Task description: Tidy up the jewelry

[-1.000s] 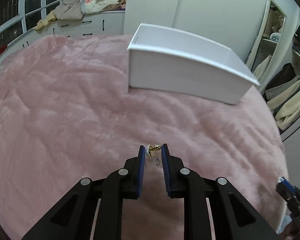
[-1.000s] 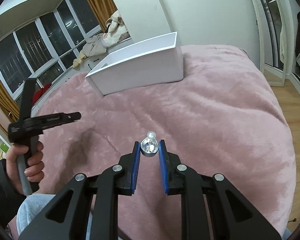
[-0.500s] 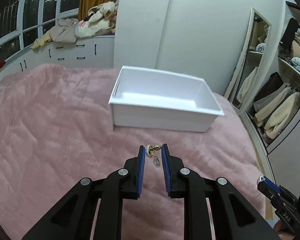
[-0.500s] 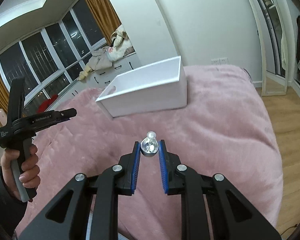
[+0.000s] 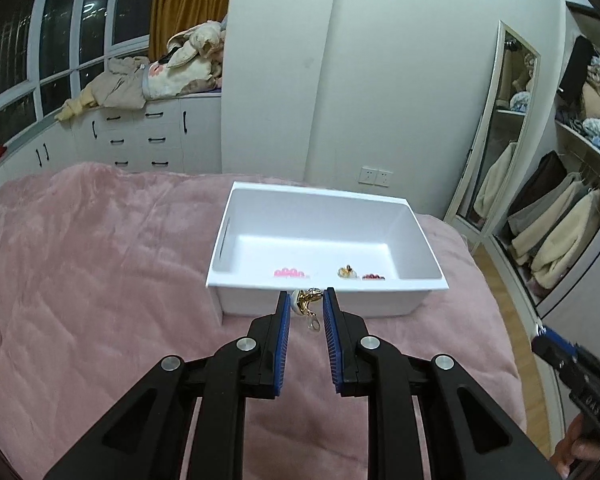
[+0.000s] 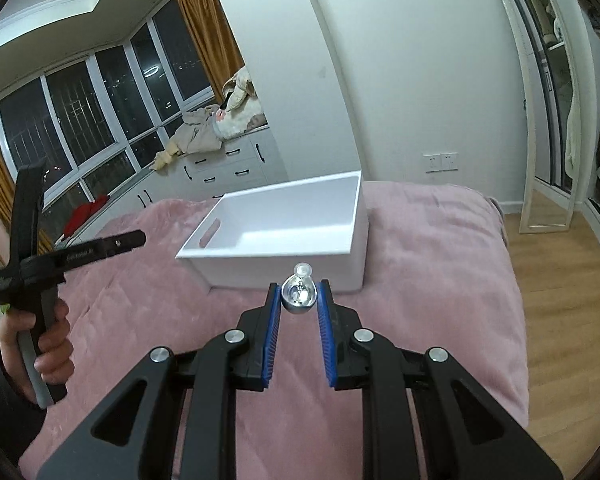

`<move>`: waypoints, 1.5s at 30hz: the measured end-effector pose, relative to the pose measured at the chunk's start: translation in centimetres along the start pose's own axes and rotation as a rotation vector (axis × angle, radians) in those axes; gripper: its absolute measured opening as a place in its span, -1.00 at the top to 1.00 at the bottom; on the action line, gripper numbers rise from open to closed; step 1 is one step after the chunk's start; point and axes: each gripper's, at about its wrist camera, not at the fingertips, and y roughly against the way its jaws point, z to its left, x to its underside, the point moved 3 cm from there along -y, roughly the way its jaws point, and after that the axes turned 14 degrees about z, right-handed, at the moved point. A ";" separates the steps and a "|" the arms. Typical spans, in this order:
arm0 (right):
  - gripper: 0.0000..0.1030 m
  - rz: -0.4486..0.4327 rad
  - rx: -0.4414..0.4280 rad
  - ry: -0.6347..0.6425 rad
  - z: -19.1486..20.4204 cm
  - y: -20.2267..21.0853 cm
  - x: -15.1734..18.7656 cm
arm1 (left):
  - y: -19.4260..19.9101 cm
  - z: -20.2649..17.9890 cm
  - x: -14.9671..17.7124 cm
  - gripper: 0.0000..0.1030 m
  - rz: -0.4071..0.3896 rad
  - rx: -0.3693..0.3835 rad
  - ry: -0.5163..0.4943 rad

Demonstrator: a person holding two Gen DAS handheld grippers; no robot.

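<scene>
My left gripper (image 5: pixel 306 300) is shut on a gold earring (image 5: pixel 306 299) with a small dangling loop, held in the air just in front of the near wall of the white box (image 5: pixel 324 300). Inside the box lie a pink piece (image 5: pixel 289 273), a gold piece (image 5: pixel 348 271) and a red piece (image 5: pixel 373 277). My right gripper (image 6: pixel 299 294) is shut on a silver earring (image 6: pixel 299 296), held above the pink blanket before the box (image 6: pixel 276 268). The left gripper also shows in the right wrist view (image 6: pixel 134 239), and the right gripper in the left wrist view (image 5: pixel 540 340).
The box stands on a bed with a pink plush blanket (image 5: pixel 92 264). White drawers (image 5: pixel 140 140) with piled clothes line the window side. A standing mirror (image 5: pixel 496 128) and an open wardrobe (image 5: pixel 560 208) are on the right, over wooden floor (image 6: pixel 560 264).
Both grippers have risen and tilted up while holding their earrings. The box's inside has come into the left wrist view, showing jewelry on its floor.
</scene>
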 end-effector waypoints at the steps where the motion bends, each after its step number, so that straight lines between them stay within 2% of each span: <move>1: 0.62 -0.003 -0.007 -0.009 -0.1 -0.7 -0.9 | -0.5 0.0 -0.5 0.58 0.002 -0.005 0.000; 7: 0.62 -0.011 -0.033 0.010 0.6 -4.9 -6.4 | -4.5 -0.2 -4.1 0.58 0.030 -0.017 -0.001; 11: 0.63 0.003 -0.007 0.072 1.1 -7.9 -9.3 | -6.9 -0.4 -5.9 0.58 0.042 -0.009 -0.009; 14: 0.63 0.035 0.005 0.089 0.7 -10.7 -10.8 | -8.7 -0.2 -7.4 0.58 0.041 -0.030 -0.021; 18: 0.63 0.082 0.031 0.112 0.3 -14.1 -11.8 | -11.4 0.8 -9.1 0.58 0.055 -0.045 -0.006; 21: 0.63 0.151 0.032 0.133 0.1 -17.0 -11.7 | -13.7 1.8 -9.6 0.58 0.083 -0.044 0.024; 25: 0.63 0.213 0.025 0.127 -0.2 -20.3 -11.2 | -17.1 2.7 -9.2 0.58 0.147 -0.067 0.037; 28: 0.61 0.228 0.024 0.154 0.5 -21.2 -10.4 | -18.1 3.1 -8.7 0.57 0.178 -0.054 0.035; 30: 0.31 0.228 0.018 0.160 0.9 -21.4 -10.4 | -18.4 3.4 -8.5 0.34 0.190 -0.050 0.045; 31: -0.12 0.209 -0.004 0.163 1.5 -21.0 -10.4 | -18.4 3.7 -8.4 0.11 0.187 -0.071 0.054; 32: -0.64 0.193 0.005 0.169 1.9 -20.6 -10.6 | -18.0 3.8 -8.3 0.06 0.176 -0.082 0.057; 34: -0.70 0.120 0.050 0.175 2.4 -19.2 -10.7 | -17.1 3.9 -8.3 -0.04 0.162 -0.068 0.059; 36: -0.90 0.105 0.040 0.152 2.3 -18.0 -10.9 | -15.2 4.0 -8.5 -0.35 0.128 -0.063 0.065; 38: -0.91 0.076 0.044 0.100 1.9 -15.9 -10.9 | -12.5 4.3 -8.5 -0.71 0.073 -0.057 0.081; 40: -0.91 0.064 -0.001 0.088 2.1 -13.8 -10.5 | -10.3 4.6 -8.3 -0.78 0.043 -0.080 0.093; 42: -0.91 0.054 0.021 0.100 2.8 -11.6 -10.0 | -8.0 4.7 -7.8 -0.78 0.020 -0.104 0.079; 45: -0.91 0.064 0.048 0.112 4.4 -8.8 -9.2 | -5.7 4.2 -6.6 -0.78 0.046 -0.113 0.035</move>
